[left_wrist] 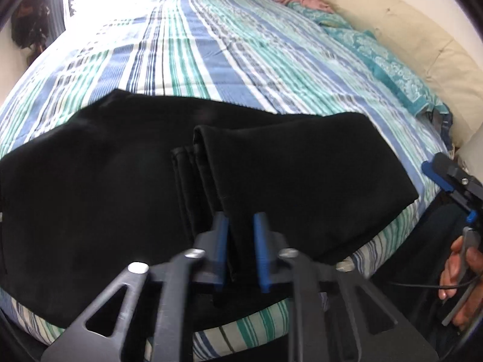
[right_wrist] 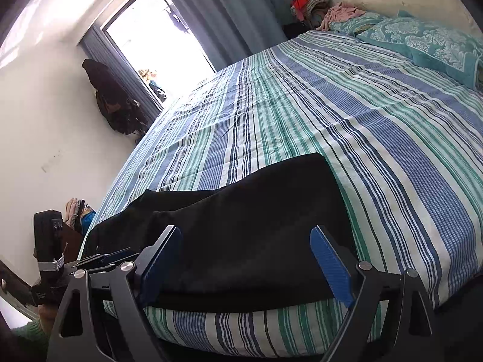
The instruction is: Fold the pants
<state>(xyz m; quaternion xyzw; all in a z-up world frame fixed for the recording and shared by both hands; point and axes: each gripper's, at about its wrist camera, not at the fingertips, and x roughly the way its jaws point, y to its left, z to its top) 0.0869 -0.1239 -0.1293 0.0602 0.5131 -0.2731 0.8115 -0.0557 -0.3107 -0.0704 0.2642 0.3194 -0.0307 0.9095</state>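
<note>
Bedroom, bright window (right_wrist: 157, 45), bed (left_wrist: 241, 60) under a blue-green striped cover, teal pillows (right_wrist: 422, 42) at the head, clothes heaped in the far corner.

Left wrist view: black pants (left_wrist: 105, 196) lie along the near edge of the bed, already doubled, one layer lapped over the other with a stack of hem or seam edges showing mid-frame. Left tool (left_wrist: 240, 253) is clamped on a fold of the upper layer; fabric runs straight down between the blue pads, jaws narrow. Grip sits right at the bed edge, probably to lift that end and carry it over for the next fold. At the right edge of frame, the right tool (left_wrist: 446, 178) with a hand (left_wrist: 462, 274) on its handle, just off the bed corner, apart from the cloth.

Right wrist view: same pants (right_wrist: 256, 226) seen low from the bed's near side, bulk of the folded stack straight ahead. Right tool (right_wrist: 244, 262) stands wide, pads either side of the stack, nothing pinched; can't tell if they touch the fabric. Left tool body (right_wrist: 48, 256) shows at far left, over the bed edge.

Judgement: left has its corner, right looks lined up to take the matching one. Fold is partway done.
</note>
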